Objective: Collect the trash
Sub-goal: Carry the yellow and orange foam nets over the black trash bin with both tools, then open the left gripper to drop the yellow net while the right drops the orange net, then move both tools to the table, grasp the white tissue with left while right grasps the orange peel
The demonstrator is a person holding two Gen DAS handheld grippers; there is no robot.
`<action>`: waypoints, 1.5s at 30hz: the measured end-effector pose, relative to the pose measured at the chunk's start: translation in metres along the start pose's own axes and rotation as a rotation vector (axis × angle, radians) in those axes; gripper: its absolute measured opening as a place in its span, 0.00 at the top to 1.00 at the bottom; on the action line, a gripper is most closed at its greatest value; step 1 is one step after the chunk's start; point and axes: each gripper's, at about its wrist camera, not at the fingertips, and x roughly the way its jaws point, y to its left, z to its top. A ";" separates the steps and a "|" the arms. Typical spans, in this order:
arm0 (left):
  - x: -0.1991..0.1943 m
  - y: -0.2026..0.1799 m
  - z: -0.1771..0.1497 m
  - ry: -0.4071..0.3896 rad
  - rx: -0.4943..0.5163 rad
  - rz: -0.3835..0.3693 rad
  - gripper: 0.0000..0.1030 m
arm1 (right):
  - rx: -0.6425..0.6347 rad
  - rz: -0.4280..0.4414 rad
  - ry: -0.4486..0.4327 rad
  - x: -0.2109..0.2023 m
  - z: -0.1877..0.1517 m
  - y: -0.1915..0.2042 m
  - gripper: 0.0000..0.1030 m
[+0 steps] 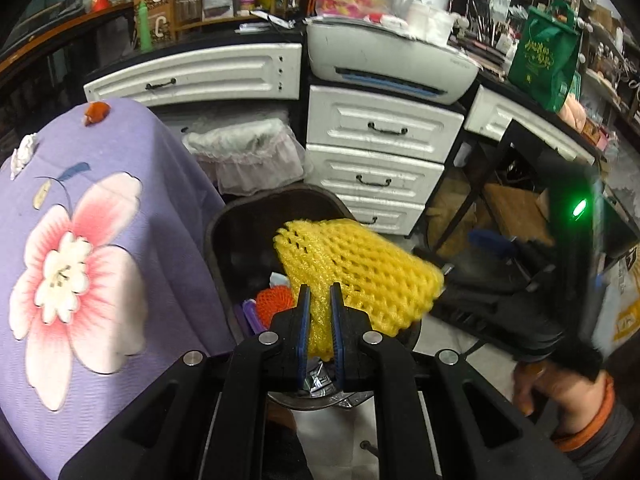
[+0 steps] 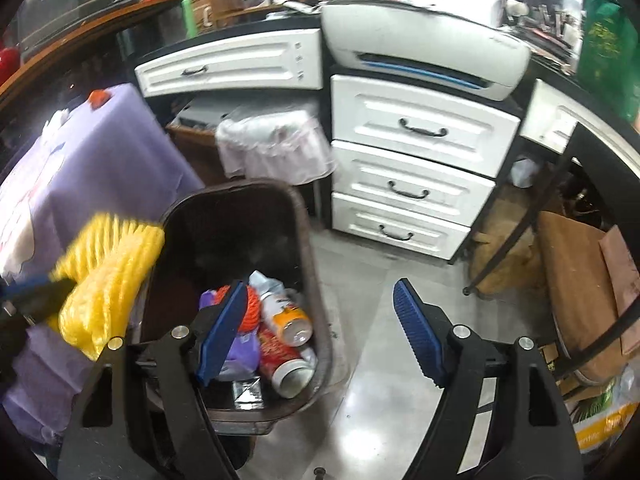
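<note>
My left gripper (image 1: 320, 292) is shut on a yellow foam fruit net (image 1: 360, 264) and holds it above the dark brown trash bin (image 1: 224, 224). The net also shows in the right wrist view (image 2: 108, 276), at the bin's left rim (image 2: 168, 216). The bin holds an orange net (image 2: 252, 312), cans (image 2: 288, 360), a bottle (image 2: 284, 312) and purple wrapping (image 2: 240, 348). My right gripper (image 2: 320, 316) is open and empty, over the bin's right edge. It appears blurred at the right in the left wrist view (image 1: 452, 268).
A table under a purple flowered cloth (image 1: 100, 208) stands left of the bin, with an orange scrap (image 1: 96, 112) and white crumpled paper (image 1: 24, 156) on it. White drawers (image 2: 416, 168) and a printer (image 2: 424, 48) stand behind. A stool (image 2: 576, 280) is at right.
</note>
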 end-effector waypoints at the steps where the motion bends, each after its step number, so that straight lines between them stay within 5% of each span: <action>1: 0.003 -0.001 -0.001 0.006 0.004 0.003 0.90 | 0.013 -0.002 -0.007 -0.002 0.001 -0.004 0.27; 13: 0.049 -0.004 -0.014 0.090 0.014 0.047 0.90 | 0.071 -0.004 0.000 -0.001 -0.001 -0.019 0.27; 15: 0.062 -0.004 -0.015 0.113 0.036 0.078 0.83 | 0.069 -0.002 0.001 0.000 -0.002 -0.017 0.27; 18: 0.072 -0.001 -0.017 0.134 0.039 0.106 0.58 | 0.076 0.003 0.004 0.000 -0.002 -0.017 0.27; 22: 0.068 0.006 -0.017 0.127 0.011 0.070 0.37 | 0.079 0.002 0.006 0.002 -0.002 -0.018 0.27; 37: -0.016 0.001 -0.010 -0.023 0.058 -0.016 0.15 | 0.153 0.092 -0.029 -0.011 0.011 -0.019 0.17; 45: -0.071 0.034 0.007 -0.150 0.052 0.040 0.11 | 0.069 0.146 -0.092 -0.033 0.032 0.018 0.14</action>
